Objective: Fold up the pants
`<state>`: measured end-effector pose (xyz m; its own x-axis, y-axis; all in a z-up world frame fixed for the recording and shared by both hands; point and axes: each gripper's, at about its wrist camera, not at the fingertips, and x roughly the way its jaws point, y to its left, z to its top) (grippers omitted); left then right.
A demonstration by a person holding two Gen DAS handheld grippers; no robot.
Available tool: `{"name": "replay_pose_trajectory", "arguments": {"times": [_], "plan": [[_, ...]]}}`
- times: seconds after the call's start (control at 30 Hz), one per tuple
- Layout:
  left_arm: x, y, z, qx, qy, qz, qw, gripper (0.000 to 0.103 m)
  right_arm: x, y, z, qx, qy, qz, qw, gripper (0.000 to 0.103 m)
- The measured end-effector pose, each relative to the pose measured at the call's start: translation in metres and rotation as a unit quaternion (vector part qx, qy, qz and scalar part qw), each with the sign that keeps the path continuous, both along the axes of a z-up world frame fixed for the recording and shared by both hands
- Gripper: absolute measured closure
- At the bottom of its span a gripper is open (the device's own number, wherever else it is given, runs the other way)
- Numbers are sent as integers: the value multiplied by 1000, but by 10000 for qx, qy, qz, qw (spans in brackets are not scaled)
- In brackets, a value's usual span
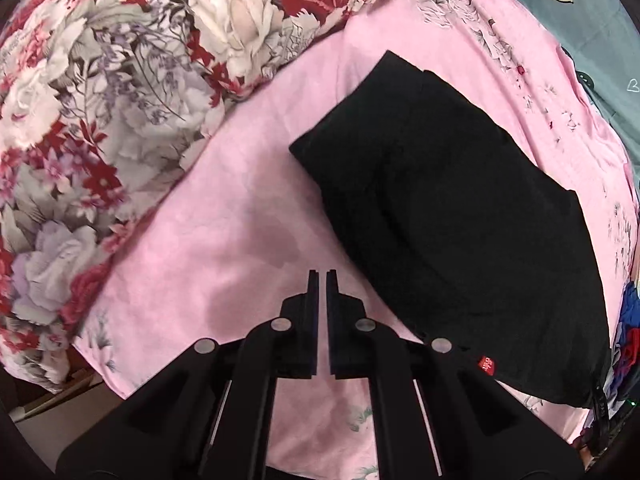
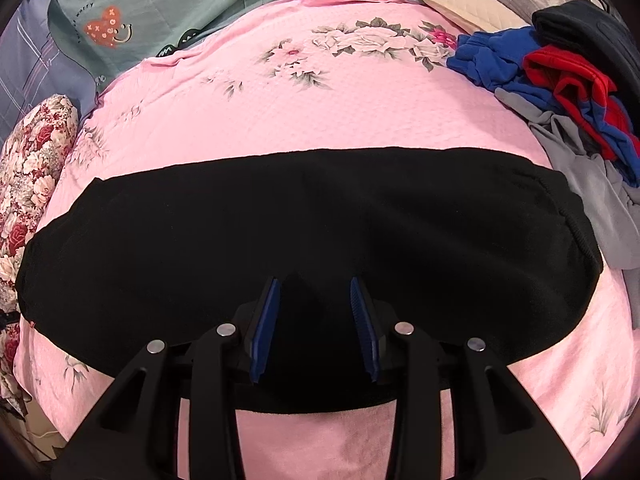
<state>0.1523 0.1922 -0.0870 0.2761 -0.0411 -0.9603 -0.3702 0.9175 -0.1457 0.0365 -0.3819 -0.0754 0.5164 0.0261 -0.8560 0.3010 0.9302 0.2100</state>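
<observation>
- Left gripper (image 1: 321, 273): jaws closed to a sliver, nothing between them, over bare pink bedsheet (image 1: 224, 216); my pants lie off to its right.
- Right gripper (image 2: 316, 280): jaws part-open, straddling a raised pinch of black pants (image 2: 304, 216); can't tell whether the pads bite.
- Pants are a folded band, long axis crosswise to my right claw, which is the nearer one.
- Far: floral quilt (image 1: 100, 112), clothes pile (image 2: 560, 80).
</observation>
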Motion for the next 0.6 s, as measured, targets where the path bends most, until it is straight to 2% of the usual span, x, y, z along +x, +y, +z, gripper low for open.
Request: {"name": "replay_pose_trajectory", "arguments": {"times": [0.07, 0.1, 0.13, 0.17, 0.2, 0.23, 0.3, 0.33, 0.4, 0.6], "plan": [[-1, -7, 6, -150, -146, -117, 9997, 97, -2, 2, 4, 58, -79, 72, 9999, 65], [-1, -13, 13, -147, -258, -212, 9993, 91, -2, 3, 7, 67, -107, 108, 9999, 65], [-1, -19, 17, -136, -344, -290, 9989, 74, -4, 4, 10, 72, -150, 159, 9997, 65], [-2, -28, 25, -141, -507, -433, 9977, 63, -5, 6, 12, 112, -196, 218, 9995, 65], [-3, -35, 31, -157, -638, -553, 9963, 46, -6, 8, 15, 171, -242, 331, 9990, 65], [-5, -46, 39, -164, -801, -719, 9941, 40, -7, 13, 17, 229, -277, 510, 9981, 65], [-4, -63, 47, -177, -982, -984, 9901, 38, -10, 26, 20, 397, -295, 1050, 9932, 65], [-2, -70, 46, -215, -1009, -1078, 9888, 34, -12, 32, 21, 445, -299, 1266, 9905, 65], [5, -85, 39, -393, -930, -1279, 9866, 32, -15, 50, 20, 422, -272, 1750, 9833, 65], [18, -121, -9, -768, -209, -1635, 9833, 32, -9, 91, 11, 66, -139, 2434, 9698, 65]]}}
